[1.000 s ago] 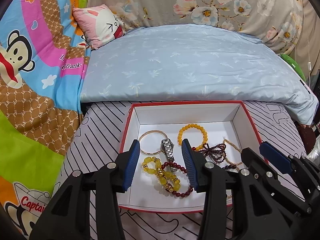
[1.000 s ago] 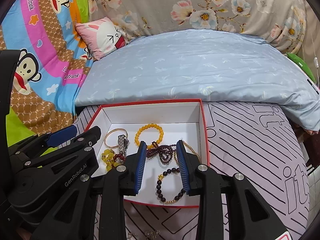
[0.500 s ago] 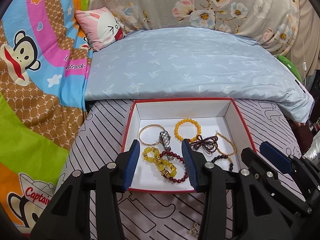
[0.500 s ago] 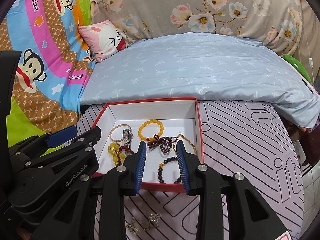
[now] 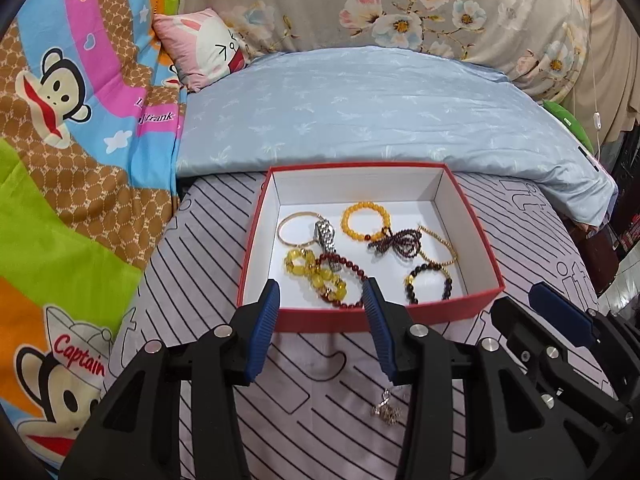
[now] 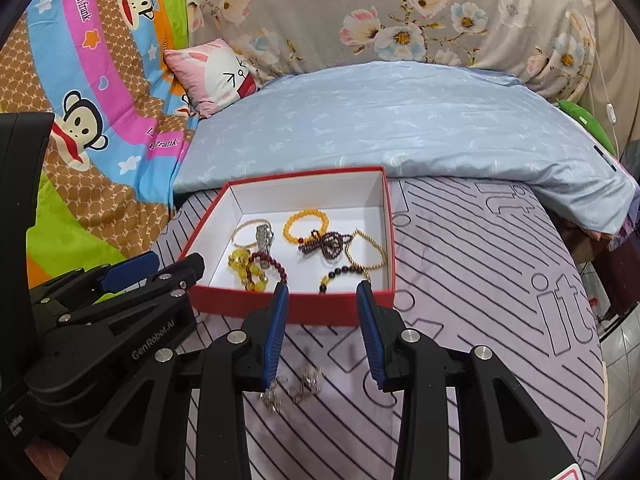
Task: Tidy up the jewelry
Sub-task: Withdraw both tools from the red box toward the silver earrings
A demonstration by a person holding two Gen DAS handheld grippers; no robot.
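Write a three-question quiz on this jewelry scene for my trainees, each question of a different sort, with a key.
1. True or false: the left hand-held gripper holds a bracelet.
2. Multiple choice: the silver chain piece lies A) inside the red box B) on the striped sheet in front of the box C) on the pink pillow.
3. Fill in: the silver watch lies across the thin gold ______.

Key: 1 false, both hand-held grippers, the right too, are open and empty; 2 B; 3 bangle.

Red box (image 5: 452,312) white inside, orange bead bracelet (image 5: 366,222), black-striped lilac sheet (image 6: 480,280)
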